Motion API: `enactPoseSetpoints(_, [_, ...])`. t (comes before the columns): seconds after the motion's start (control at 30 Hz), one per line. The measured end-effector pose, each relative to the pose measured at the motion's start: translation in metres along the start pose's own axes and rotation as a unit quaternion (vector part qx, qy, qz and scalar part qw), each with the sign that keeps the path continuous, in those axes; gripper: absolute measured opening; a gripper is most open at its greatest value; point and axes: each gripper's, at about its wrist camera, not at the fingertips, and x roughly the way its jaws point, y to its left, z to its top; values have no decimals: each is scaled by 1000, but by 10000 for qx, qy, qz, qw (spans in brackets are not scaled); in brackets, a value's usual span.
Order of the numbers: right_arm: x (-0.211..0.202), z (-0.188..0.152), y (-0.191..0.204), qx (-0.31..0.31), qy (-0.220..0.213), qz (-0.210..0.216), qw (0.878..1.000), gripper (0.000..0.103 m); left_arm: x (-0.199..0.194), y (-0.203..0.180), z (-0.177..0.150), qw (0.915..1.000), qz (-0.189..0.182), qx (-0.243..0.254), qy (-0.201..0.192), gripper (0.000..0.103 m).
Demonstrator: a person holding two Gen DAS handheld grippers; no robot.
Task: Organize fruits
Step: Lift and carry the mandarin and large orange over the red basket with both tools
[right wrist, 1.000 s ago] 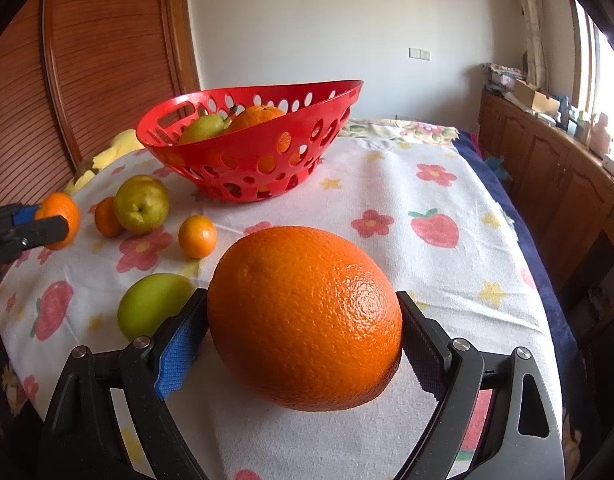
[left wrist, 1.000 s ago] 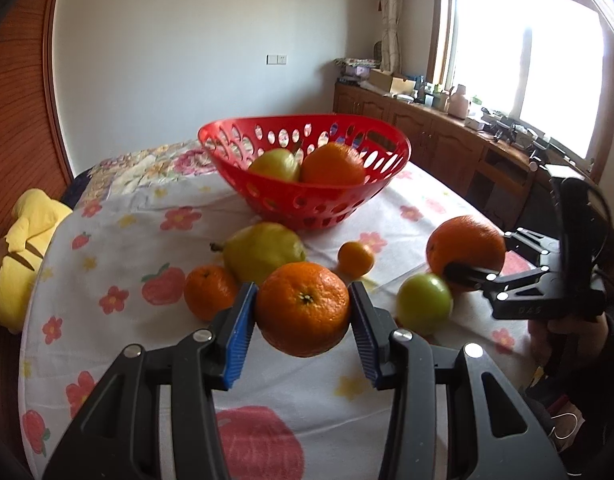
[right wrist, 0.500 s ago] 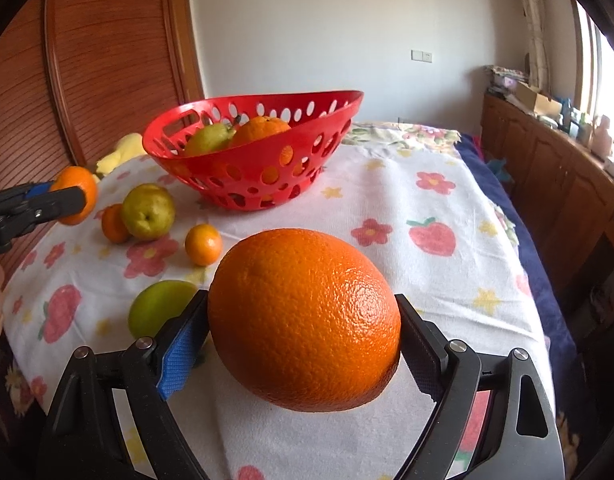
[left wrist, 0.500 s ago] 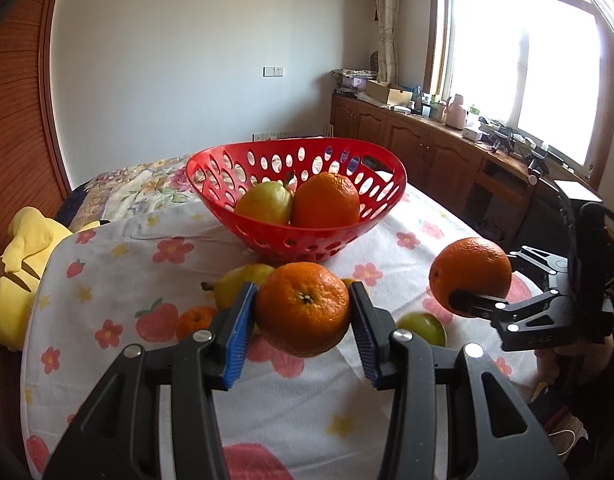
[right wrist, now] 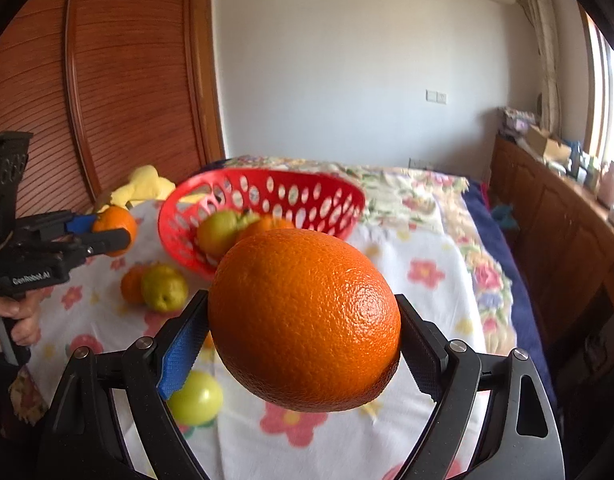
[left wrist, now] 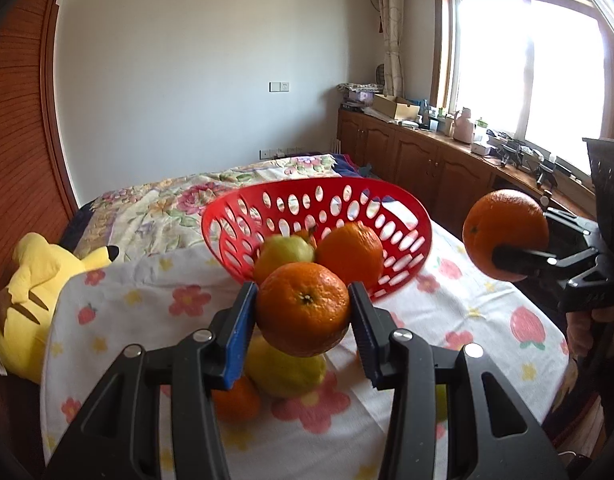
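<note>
Left wrist view: the left gripper [left wrist: 303, 312] clenched a mandarin [left wrist: 303, 308] at centre frame, raised before the red basket [left wrist: 407, 216], presumably for dropping in.

Right wrist view: the right gripper [right wrist: 303, 344] grasped a large orange [right wrist: 303, 320] at centre, likewise basket-bound.

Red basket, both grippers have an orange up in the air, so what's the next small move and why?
Probably carry the left gripper forward over the red basket rim: its small orange hangs just short of it, with room beside the two fruits inside.
</note>
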Motion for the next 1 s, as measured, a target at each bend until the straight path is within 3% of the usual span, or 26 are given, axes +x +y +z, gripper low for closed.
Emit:
enactPoseSetpoints(0.4, [50, 59, -7, -460, -32, 115, 9989, 90, 50, 20, 28, 9999, 47, 17, 125, 44])
enactPoseSetpoints(0.77, [133, 96, -10, -744, 649, 403, 9943, 90, 83, 29, 42, 9996, 77, 30, 274, 44])
enactPoseSetpoints(1.0, [166, 100, -10, -821, 1155, 431, 9890, 90, 93, 30, 45, 9995, 52, 71, 316, 44])
